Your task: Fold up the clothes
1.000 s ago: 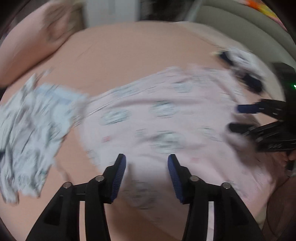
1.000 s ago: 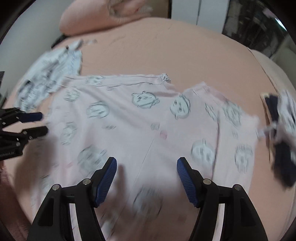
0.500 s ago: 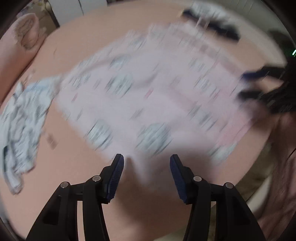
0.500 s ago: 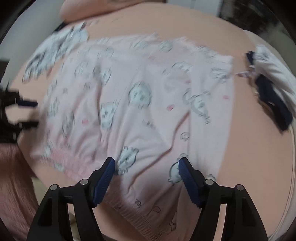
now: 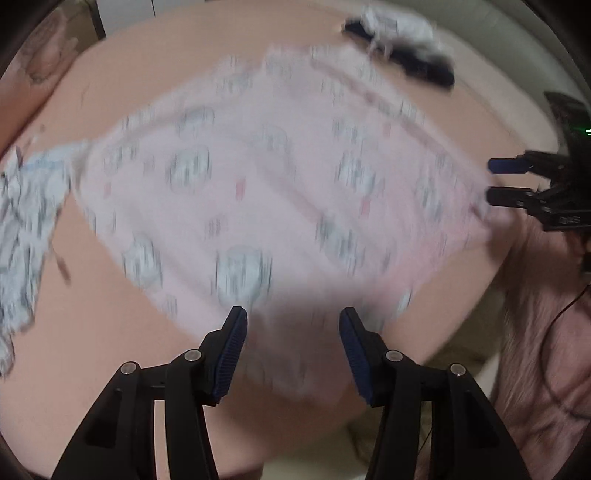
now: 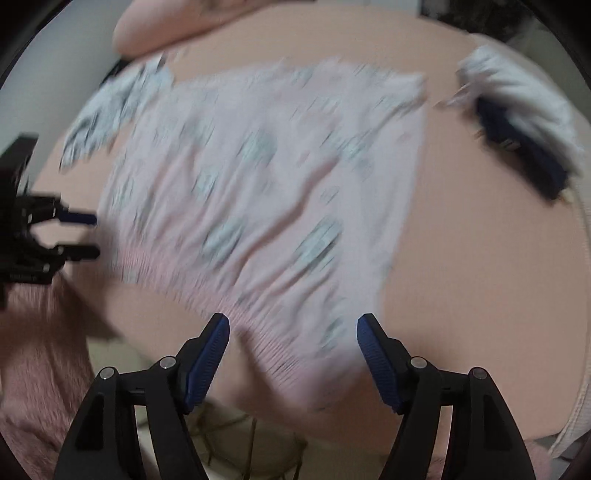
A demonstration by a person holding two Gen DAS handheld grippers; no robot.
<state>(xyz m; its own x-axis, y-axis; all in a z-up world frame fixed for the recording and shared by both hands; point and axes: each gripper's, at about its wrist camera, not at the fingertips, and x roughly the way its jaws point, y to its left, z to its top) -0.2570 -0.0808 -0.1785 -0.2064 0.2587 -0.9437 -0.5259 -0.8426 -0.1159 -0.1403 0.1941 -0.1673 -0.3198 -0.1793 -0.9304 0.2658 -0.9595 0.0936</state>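
A pale pink garment point(image 5: 280, 192) printed with grey faces lies spread flat on the peach bed sheet point(image 5: 129, 74); motion blurs it in both views. My left gripper point(image 5: 293, 321) hangs open just over its near edge, nothing between the pads. In the right wrist view the garment point(image 6: 266, 177) shows its ribbed pink hem toward me, and my right gripper point(image 6: 293, 326) stands open above that hem, holding nothing. Each gripper also shows in the other's view: the right gripper point(image 5: 493, 181) by the garment's right corner, the left gripper point(image 6: 86, 236) off its left side.
A white and blue patterned garment point(image 5: 26, 206) lies crumpled to the left. A dark and white garment point(image 6: 524, 129) lies at the far right. A pink pillow point(image 6: 166, 22) sits at the back. The bed's near edge is below me, with a person's pink clothing point(image 5: 546, 332) beside it.
Both grippers have drawn back toward the bed's near edge, the right one farther; the garment's hem now lies under the fingertips. Both stayed open and took hold of nothing.
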